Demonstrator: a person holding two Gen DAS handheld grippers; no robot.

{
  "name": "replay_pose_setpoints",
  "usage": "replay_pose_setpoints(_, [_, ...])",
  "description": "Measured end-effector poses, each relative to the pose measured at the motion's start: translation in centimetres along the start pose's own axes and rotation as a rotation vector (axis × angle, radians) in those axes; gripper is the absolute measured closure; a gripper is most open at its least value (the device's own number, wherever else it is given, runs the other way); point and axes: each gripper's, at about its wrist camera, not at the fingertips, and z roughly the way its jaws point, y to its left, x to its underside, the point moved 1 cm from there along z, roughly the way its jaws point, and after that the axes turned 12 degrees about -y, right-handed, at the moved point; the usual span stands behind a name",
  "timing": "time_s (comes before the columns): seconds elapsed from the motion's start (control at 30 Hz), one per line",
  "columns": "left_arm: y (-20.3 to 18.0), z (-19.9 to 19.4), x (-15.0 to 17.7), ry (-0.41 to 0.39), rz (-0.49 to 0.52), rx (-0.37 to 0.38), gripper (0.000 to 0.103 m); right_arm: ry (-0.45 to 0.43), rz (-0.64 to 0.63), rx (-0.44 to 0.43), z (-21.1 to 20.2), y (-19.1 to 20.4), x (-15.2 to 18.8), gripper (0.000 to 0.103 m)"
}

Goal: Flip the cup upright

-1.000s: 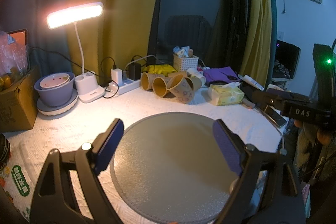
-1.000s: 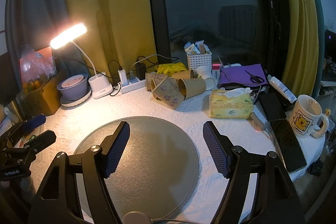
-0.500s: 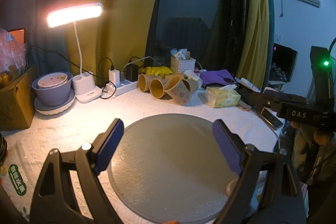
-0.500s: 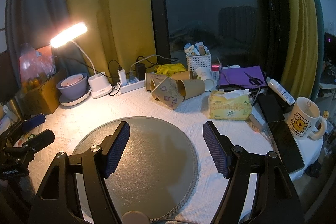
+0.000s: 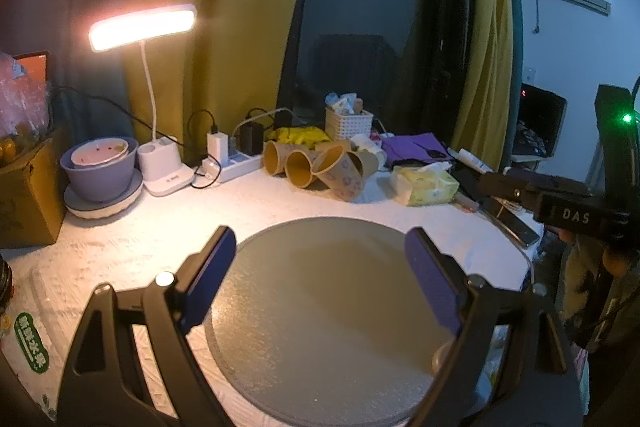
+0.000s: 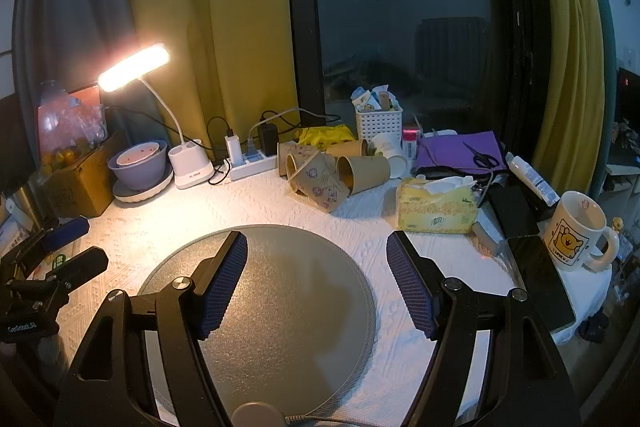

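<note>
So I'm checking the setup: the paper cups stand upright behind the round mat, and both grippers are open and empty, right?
Not quite: the paper cups lie on their sides, as the right wrist view shows. They are behind the round mat, and the left gripper and right gripper are open and empty.

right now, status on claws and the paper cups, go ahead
Left claw open, empty; right claw open, empty. Brown paper cups lying on sides beyond round grey mat, untouched. Yellow tissue pack beside them, path open.
</note>
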Motion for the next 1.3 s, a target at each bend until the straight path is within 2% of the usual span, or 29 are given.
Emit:
replay_pose_setpoints(0.27, [-0.6,1.1,0.1,0.017,0.013,0.019,0.016,-0.001,-0.004,0.003,0.0,-0.1,0.0,0.028])
replay_pose_setpoints(0.53, [-0.9,4.9,0.3,0.08,0.017,0.029,0.015,0.04,0.015,-0.007,2.4,-1.4,0.1,0.028])
replay_pose_setpoints(0.77, [-1.6,9.7,0.5,0.133,0.002,0.05,0.016,0.074,0.01,-0.017,6.0,-3.0,0.2,0.028])
replay_pose_setpoints(1.07, [-1.8,16.4,1.1,0.207,-0.075,0.047,0.016,0.082,0.008,-0.024,10.8,-5.5,-0.2,0.028])
replay_pose_setpoints(1.3, [-3.4,21.2,1.8,0.25,-0.079,0.026,0.016,0.095,-0.009,-0.021,14.1,-7.3,-0.3,0.028])
